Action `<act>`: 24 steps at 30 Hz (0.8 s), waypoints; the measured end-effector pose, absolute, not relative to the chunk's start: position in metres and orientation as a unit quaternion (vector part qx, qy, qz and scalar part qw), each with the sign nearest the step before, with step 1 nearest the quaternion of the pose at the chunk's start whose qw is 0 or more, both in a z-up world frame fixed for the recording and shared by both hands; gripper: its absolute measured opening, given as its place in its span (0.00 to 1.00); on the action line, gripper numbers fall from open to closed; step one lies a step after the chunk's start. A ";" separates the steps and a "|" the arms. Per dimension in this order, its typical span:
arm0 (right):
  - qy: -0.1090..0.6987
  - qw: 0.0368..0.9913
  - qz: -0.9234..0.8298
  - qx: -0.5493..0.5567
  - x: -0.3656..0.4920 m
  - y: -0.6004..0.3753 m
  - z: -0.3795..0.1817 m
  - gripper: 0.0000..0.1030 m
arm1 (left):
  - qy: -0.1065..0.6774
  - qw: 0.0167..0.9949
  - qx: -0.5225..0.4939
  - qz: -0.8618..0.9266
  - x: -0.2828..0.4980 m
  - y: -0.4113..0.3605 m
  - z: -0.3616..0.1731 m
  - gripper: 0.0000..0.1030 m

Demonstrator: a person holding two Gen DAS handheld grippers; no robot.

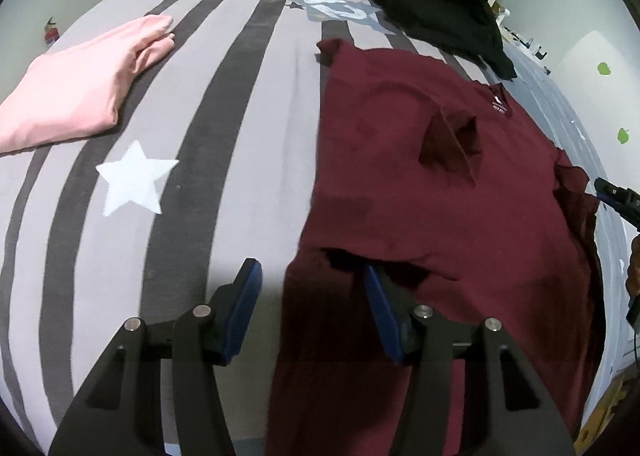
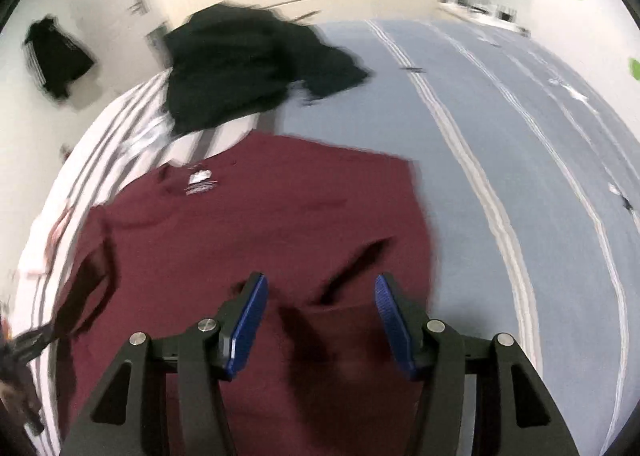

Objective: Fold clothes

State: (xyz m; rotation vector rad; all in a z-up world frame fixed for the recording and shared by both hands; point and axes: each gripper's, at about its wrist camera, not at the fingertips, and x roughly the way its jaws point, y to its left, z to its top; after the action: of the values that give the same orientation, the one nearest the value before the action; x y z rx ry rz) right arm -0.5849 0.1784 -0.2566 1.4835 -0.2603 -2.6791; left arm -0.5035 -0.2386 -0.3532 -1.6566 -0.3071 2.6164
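Observation:
A maroon shirt (image 1: pixel 420 184) lies spread on the striped bed sheet (image 1: pixel 224 128), its collar label toward the far right. My left gripper (image 1: pixel 312 284) is open low over the shirt's near left edge. That edge runs between the jaws, and a fold of cloth hides the tip of the right finger (image 1: pixel 380 312). In the blurred right wrist view, my right gripper (image 2: pixel 320 288) hangs open above the shirt (image 2: pixel 260 224) near its right side, with nothing pinched. It also shows as a dark tip at the left wrist view's right edge, the right gripper (image 1: pixel 616 196).
A folded pink garment (image 1: pixel 80 88) rests at the left of the bed. A crumpled black garment (image 1: pixel 436 4) sits at the far end, beyond the shirt's collar. A blue-grey cover (image 2: pixel 520 176) spreads to the right. Dark clothing (image 2: pixel 56 56) hangs on the wall.

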 end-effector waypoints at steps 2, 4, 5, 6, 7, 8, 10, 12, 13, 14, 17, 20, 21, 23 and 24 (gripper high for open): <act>-0.094 0.058 -0.866 0.488 -0.589 0.146 -0.264 0.51 | -0.102 0.012 -0.535 0.838 -0.503 -0.239 -0.359 0.49; -0.097 0.082 -0.862 0.491 -0.594 0.111 -0.272 0.51 | -0.103 0.014 -0.531 0.841 -0.501 -0.239 -0.361 0.49; -0.097 0.094 -0.860 0.491 -0.598 0.093 -0.276 0.51 | -0.102 0.016 -0.529 0.843 -0.501 -0.239 -0.361 0.49; -0.098 0.104 -0.858 0.493 -0.602 0.076 -0.280 0.51 | -0.103 0.018 -0.527 0.843 -0.501 -0.239 -0.362 0.49; -0.099 0.115 -0.855 0.495 -0.605 0.059 -0.284 0.51 | -0.105 0.020 -0.526 0.844 -0.500 -0.240 -0.362 0.49; -0.097 0.122 -0.853 0.497 -0.610 0.046 -0.287 0.51 | -0.107 0.023 -0.525 0.844 -0.500 -0.241 -0.363 0.49; -0.088 0.130 -0.851 0.501 -0.620 0.026 -0.293 0.51 | -0.111 0.028 -0.522 0.845 -0.499 -0.242 -0.364 0.49; -0.078 0.139 -0.849 0.504 -0.631 0.005 -0.299 0.51 | -0.115 0.032 -0.520 0.846 -0.498 -0.244 -0.364 0.49; -0.074 0.143 -0.847 0.506 -0.636 -0.006 -0.302 0.51 | -0.116 0.034 -0.519 0.846 -0.498 -0.245 -0.364 0.49; -0.069 0.148 -0.846 0.507 -0.641 -0.016 -0.305 0.51 | -0.116 0.035 -0.517 0.847 -0.498 -0.245 -0.364 0.49; -0.048 0.156 -0.840 0.517 -0.656 -0.043 -0.315 0.51 | -0.119 0.039 -0.515 0.848 -0.497 -0.247 -0.363 0.49; -0.034 0.162 -0.834 0.526 -0.659 -0.044 -0.320 0.32 | -0.119 0.044 -0.513 0.849 -0.497 -0.245 -0.362 0.49; -0.036 0.170 -0.831 0.528 -0.659 -0.044 -0.321 0.23 | -0.119 0.046 -0.512 0.849 -0.498 -0.244 -0.362 0.49; -0.038 0.188 -0.825 0.532 -0.660 -0.046 -0.322 0.08 | -0.122 0.048 -0.511 0.849 -0.500 -0.243 -0.362 0.49; -0.035 0.197 -0.823 0.532 -0.659 -0.048 -0.323 0.04 | -0.126 0.049 -0.510 0.850 -0.500 -0.243 -0.362 0.49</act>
State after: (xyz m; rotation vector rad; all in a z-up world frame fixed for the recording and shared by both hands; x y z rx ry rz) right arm -0.6593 -0.0480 -0.3230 1.4902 -0.0992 -2.3027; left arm -0.5003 -0.2426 -0.3615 -1.5546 -0.3833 2.5894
